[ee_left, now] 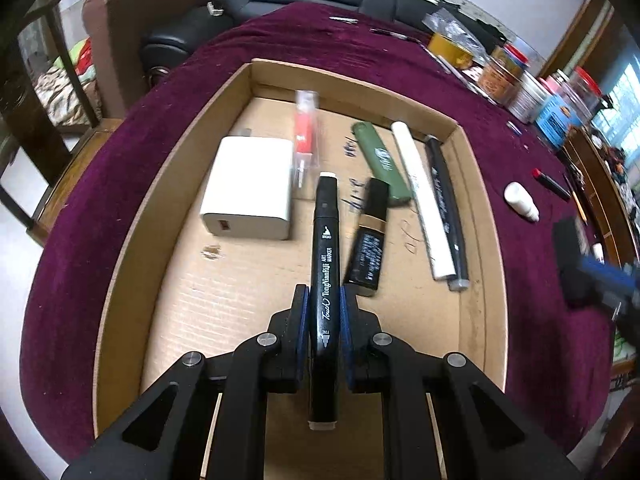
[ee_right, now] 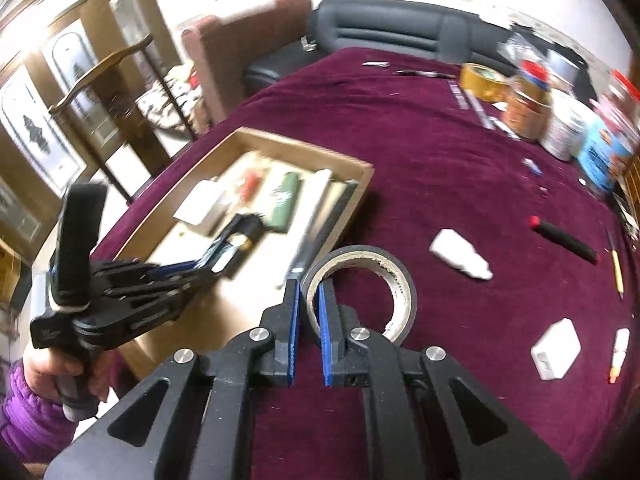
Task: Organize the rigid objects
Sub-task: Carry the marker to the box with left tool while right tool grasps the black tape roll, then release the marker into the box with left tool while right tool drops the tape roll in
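Note:
My left gripper (ee_left: pixel 325 294) is shut on a black art marker (ee_left: pixel 326 256), held lengthwise above the floor of a shallow cardboard box (ee_left: pixel 172 184). In the box lie a white charger (ee_left: pixel 250 188), a red-filled clear tube (ee_left: pixel 306 136), a green case (ee_left: pixel 382 162), a small black bottle (ee_left: pixel 370 236), a white stick (ee_left: pixel 424 200) and a black pen (ee_left: pixel 446 208). My right gripper (ee_right: pixel 309 290) is shut on the wall of a black tape roll (ee_right: pixel 360 292), carried above the maroon cloth just right of the cardboard box (ee_right: pixel 362 184). The left gripper (ee_right: pixel 208 264) reaches into that box.
On the cloth right of the box lie a white dropper bottle (ee_right: pixel 460 260), a red-capped black pen (ee_right: pixel 564 240), a pencil (ee_right: pixel 616 266), a white plug block (ee_right: pixel 556 350) and a small white tube (ee_right: pixel 619 350). Jars and tins (ee_right: pixel 532 100) crowd the far right edge. A black sofa (ee_right: pixel 400 28) stands behind.

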Tool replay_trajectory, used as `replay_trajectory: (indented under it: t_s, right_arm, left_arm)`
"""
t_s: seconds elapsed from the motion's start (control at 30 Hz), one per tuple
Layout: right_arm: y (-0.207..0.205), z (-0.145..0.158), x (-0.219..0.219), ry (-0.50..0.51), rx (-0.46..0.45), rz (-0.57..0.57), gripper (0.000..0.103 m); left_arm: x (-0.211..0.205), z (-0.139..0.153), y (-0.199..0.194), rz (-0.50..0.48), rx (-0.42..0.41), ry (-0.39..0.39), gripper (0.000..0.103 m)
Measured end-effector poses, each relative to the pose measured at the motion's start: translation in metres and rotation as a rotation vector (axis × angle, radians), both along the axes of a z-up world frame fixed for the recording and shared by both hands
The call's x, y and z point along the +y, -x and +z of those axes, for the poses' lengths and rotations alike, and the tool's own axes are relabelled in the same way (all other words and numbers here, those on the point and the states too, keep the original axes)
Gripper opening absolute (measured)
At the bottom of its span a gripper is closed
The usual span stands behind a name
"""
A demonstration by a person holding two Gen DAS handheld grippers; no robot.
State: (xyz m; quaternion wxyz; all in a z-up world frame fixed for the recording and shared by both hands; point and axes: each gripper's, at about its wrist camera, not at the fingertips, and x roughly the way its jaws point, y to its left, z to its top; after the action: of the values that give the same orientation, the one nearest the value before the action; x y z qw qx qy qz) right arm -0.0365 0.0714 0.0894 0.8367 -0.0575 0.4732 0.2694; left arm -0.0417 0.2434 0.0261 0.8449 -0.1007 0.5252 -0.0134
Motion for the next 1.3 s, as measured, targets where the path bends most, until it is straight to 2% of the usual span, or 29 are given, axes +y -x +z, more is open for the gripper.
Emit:
replay_trajectory:
  t_s: [0.1, 0.17, 0.27, 0.37, 0.57, 0.77, 0.83, 0.87, 0.97, 1.0, 1.13, 1.3]
  right_arm:
    - [0.004, -0.01, 0.022, 0.01, 0.026, 0.044, 0.007]
    - [0.007, -0.015, 0.035, 0.018, 0.039, 0.068, 0.007]
    - [0.01, -0.025, 0.055, 0.044, 0.059, 0.103, 0.007]
    - [0.009, -0.039, 0.068, 0.061, 0.095, 0.131, 0.007]
    - [-0.001, -0.067, 0.08, 0.071, 0.164, 0.114, 0.007]
    - [-0.003, -0.069, 0.076, 0.04, 0.158, 0.081, 0.01]
    - [0.001, -0.064, 0.074, 0.033, 0.132, 0.084, 0.017]
    - [0.004, -0.06, 0.071, 0.029, 0.116, 0.089, 0.024]
    - [0.017, -0.045, 0.064, 0.017, 0.04, 0.092, 0.057]
    - [0.021, -0.04, 0.06, 0.015, 0.009, 0.088, 0.061]
    - [0.031, -0.027, 0.048, 0.006, -0.06, 0.081, 0.061]
    - [0.034, -0.018, 0.027, 0.026, -0.154, 0.01, 0.061]
  left_arm:
    - [0.006, 0.008, 0.009, 0.0, -0.04, 0.046, 0.019]
    - [0.012, 0.017, 0.02, 0.021, -0.078, 0.058, 0.045]
    - [0.027, 0.033, 0.038, 0.077, -0.159, 0.056, 0.053]
    - [0.044, 0.045, 0.052, 0.137, -0.221, 0.018, 0.059]
    - [0.056, 0.055, 0.064, 0.189, -0.269, -0.027, 0.061]
    - [0.05, 0.056, 0.067, 0.191, -0.29, -0.053, 0.061]
    - [0.049, 0.056, 0.069, 0.194, -0.298, -0.058, 0.063]
    - [0.049, 0.057, 0.07, 0.197, -0.298, -0.061, 0.065]
    - [0.047, 0.056, 0.068, 0.208, -0.291, -0.062, 0.066]
    - [0.047, 0.056, 0.068, 0.208, -0.288, -0.064, 0.066]
    - [0.04, 0.059, 0.07, 0.204, -0.29, -0.084, 0.066]
    - [0.027, 0.062, 0.069, 0.185, -0.289, -0.114, 0.066]
